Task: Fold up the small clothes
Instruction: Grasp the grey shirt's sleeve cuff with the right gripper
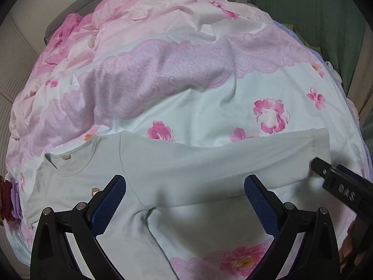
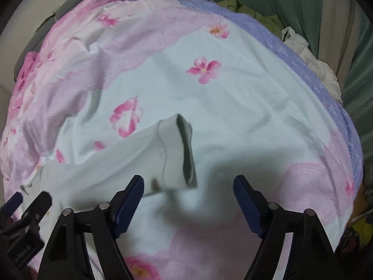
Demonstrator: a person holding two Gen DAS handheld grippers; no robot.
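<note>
While a pale shirt is spread on a flowery bed cover, these things are seen:

Shirt: a pale grey long-sleeved shirt (image 1: 177, 177) is laid flat on the bed cover, with its neck hole (image 1: 70, 161) turned to the left in the left wrist view.

Sleeve: one long sleeve (image 1: 256, 154) is stretched out to the right, away from the body of the shirt.

Cuff: the sleeve end (image 2: 179, 154) is seen in the right wrist view, and its opening is lifted a little off the cover.

Left gripper: the left gripper (image 1: 185, 198) is held over the armpit part of the shirt. Its two blue pads are spread wide apart, and nothing is held between them.

Right gripper: the right gripper (image 2: 188, 200) is held just below the cuff. Its pads are also spread wide, and nothing is pinched.

Bed cover: a quilt (image 1: 186, 74) with pink flowers and purple lace bands is spread under the shirt.

Curtain: a green curtain (image 2: 268, 2) is hung behind the bed.
</note>
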